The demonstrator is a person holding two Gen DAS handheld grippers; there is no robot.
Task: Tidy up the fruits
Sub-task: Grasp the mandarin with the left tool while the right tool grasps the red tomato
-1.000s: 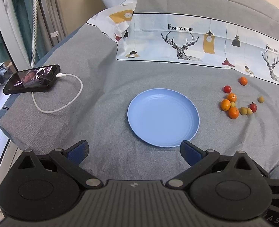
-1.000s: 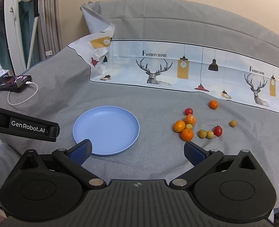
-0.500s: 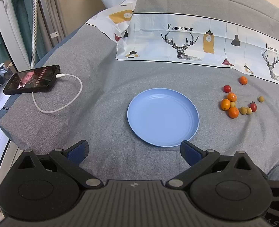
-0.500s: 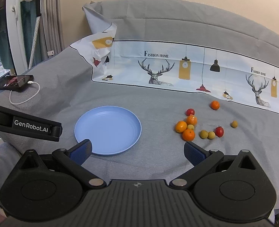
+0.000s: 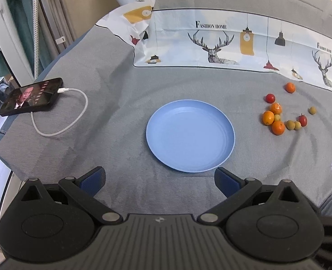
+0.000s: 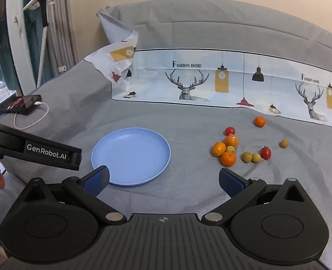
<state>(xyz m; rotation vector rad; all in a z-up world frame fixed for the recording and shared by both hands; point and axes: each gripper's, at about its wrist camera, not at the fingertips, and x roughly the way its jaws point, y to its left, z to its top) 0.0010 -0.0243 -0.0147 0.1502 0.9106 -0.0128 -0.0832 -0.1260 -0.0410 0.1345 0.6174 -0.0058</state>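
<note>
An empty blue plate [image 5: 190, 135] lies on the grey cloth, also in the right wrist view [image 6: 131, 156]. To its right is a loose cluster of small fruits [image 5: 278, 119]: several oranges [image 6: 228, 158], red cherry tomatoes [image 6: 265, 153] and small yellow-green fruits [image 6: 247, 157]. One orange [image 6: 259, 121] and one yellow-green fruit [image 6: 283, 143] lie apart. My left gripper [image 5: 159, 178] is open and empty, just short of the plate's near rim. My right gripper [image 6: 163, 180] is open and empty, near the plate's right rim, short of the fruits.
A phone [image 5: 32, 96] with a white charging cable [image 5: 62, 117] lies at the cloth's left edge. A printed deer-pattern sheet [image 5: 233, 42] lies across the back. The left gripper's arm [image 6: 31, 149] shows at the left of the right wrist view. The cloth's edge drops off at the left.
The right gripper has shifted slightly right and forward, so plate and fruits sit a little nearer. The left gripper has barely moved. Both stay open.
</note>
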